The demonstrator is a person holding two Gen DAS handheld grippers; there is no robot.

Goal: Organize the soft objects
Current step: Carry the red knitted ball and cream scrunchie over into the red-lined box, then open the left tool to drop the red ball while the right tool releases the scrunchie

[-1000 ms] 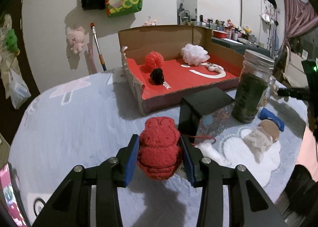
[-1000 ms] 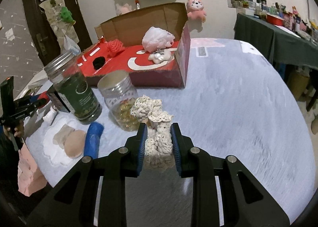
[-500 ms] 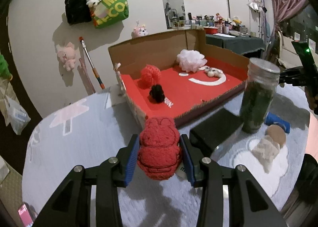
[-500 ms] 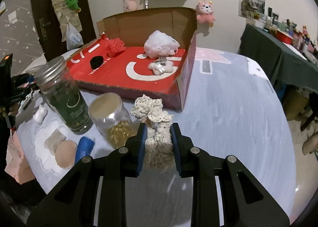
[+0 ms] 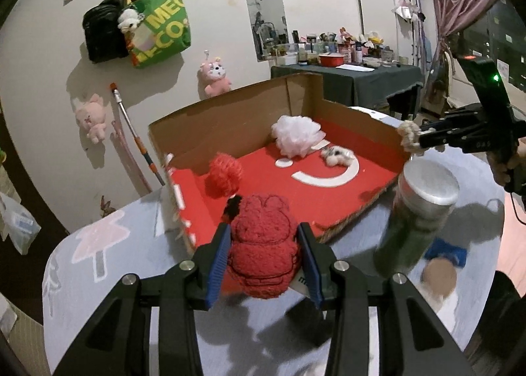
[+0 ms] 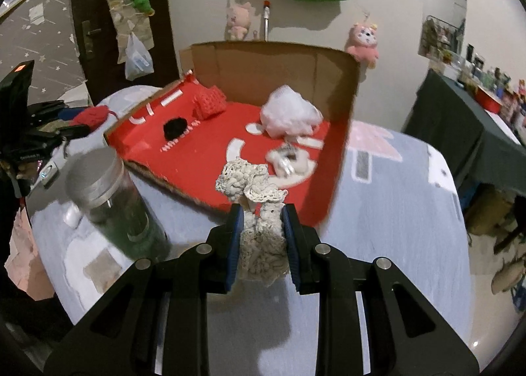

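Our left gripper [image 5: 264, 256] is clenched on a red plush [image 5: 261, 247], its blue pads pressed into both sides; the plush hides whatever lies right behind it except the top of a black tuft [image 5: 232, 206]. Our right gripper [image 6: 262, 233] grips a cream crochet piece [image 6: 258, 211], whose frilled top spills above the fingertips while its lower end is lost between the jaws.

Both toys hang just short of the box [image 5: 230, 116] — a cardboard tray with a red floor. In it we see a red pom [image 5: 223, 175], a white puff [image 5: 297, 136] and a small white toy [image 5: 338, 156] too blurred to name. In the right view the tuft [image 6: 175, 127] lies free on the red floor.

Beside the box stands a jar [image 5: 416, 214], smeared by motion; behind it a blue thing [image 5: 450, 252] and a tan blob [image 5: 439, 277] are half hidden. The grey cloth [image 5: 108, 254] covers the table, cut off at the frame's edge.
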